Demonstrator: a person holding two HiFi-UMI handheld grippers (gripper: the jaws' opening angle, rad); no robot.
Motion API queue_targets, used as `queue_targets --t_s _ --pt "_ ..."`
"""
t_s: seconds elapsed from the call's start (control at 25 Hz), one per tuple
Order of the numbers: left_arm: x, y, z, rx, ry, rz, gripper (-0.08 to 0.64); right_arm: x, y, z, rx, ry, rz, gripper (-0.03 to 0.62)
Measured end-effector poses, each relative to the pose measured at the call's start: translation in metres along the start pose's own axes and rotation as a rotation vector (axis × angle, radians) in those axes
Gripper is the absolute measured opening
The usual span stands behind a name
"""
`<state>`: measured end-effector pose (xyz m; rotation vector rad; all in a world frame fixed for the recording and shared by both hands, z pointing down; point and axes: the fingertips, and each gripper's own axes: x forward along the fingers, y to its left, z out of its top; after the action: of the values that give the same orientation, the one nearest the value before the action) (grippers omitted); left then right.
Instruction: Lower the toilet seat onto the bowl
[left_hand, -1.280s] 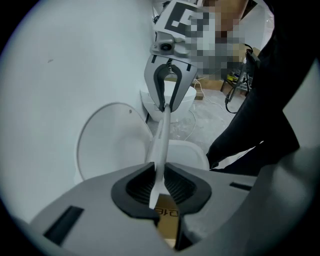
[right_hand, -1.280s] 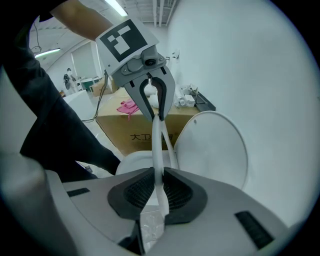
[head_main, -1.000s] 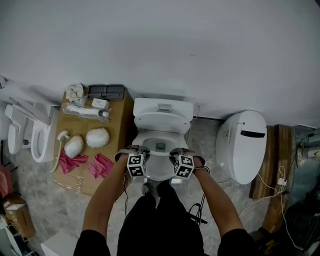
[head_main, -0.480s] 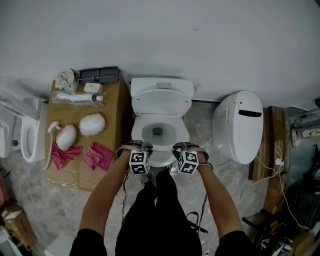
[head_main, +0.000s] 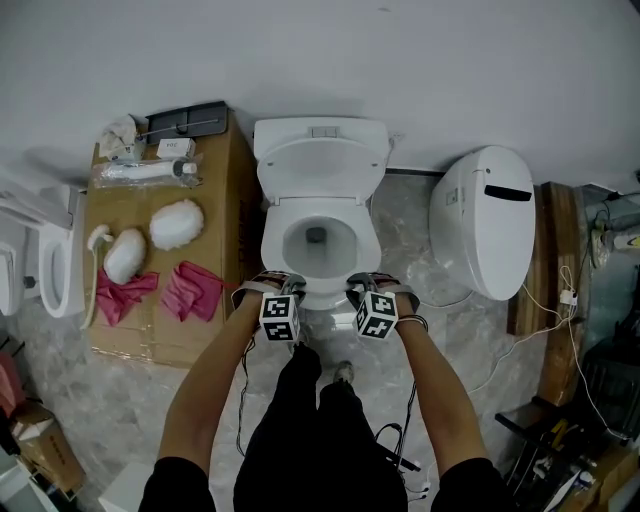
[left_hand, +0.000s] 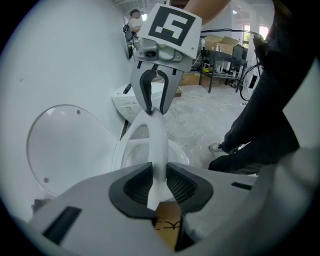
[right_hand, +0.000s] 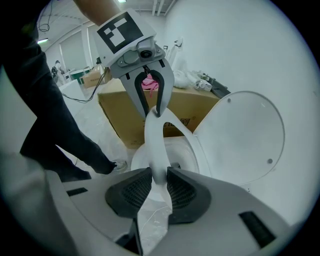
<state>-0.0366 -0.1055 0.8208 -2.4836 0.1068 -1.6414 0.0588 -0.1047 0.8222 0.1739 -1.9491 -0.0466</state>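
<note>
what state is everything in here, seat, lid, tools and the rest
toilet seat, almost flat over the bowl, front rim gripped
toilet lid, raised, open
left tool, pads on the seat's front rim, jaws have just been opening wider
right tool, likewise on the front rim, jaws have just been opening wider
pink cloths, crumpled on the cardboard box
spare seat unit, lid shut

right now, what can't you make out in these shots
- Whether the toilet seat rests on the bowl: head view, left gripper and right gripper cover its front.
- Whether pads press it: both gripper views, jaws have just been opening, seat fills each gap.
- White fixture at left: head view's edge cuts it.
</note>
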Motion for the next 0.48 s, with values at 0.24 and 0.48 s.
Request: queue_targets --t_s 0.24,0.48 --pt "0.025 -0.032 -0.008 0.033 0.027 -0.005 0.091 0.028 0.031 -0.015 -0.057 -0.008 0.017 0.112" --pt "0.058 -0.066 -0.020 0.081 0.044 0.022 0.095 0.065 0.061 -0.033 -0.106 -0.012 0.045 0.127"
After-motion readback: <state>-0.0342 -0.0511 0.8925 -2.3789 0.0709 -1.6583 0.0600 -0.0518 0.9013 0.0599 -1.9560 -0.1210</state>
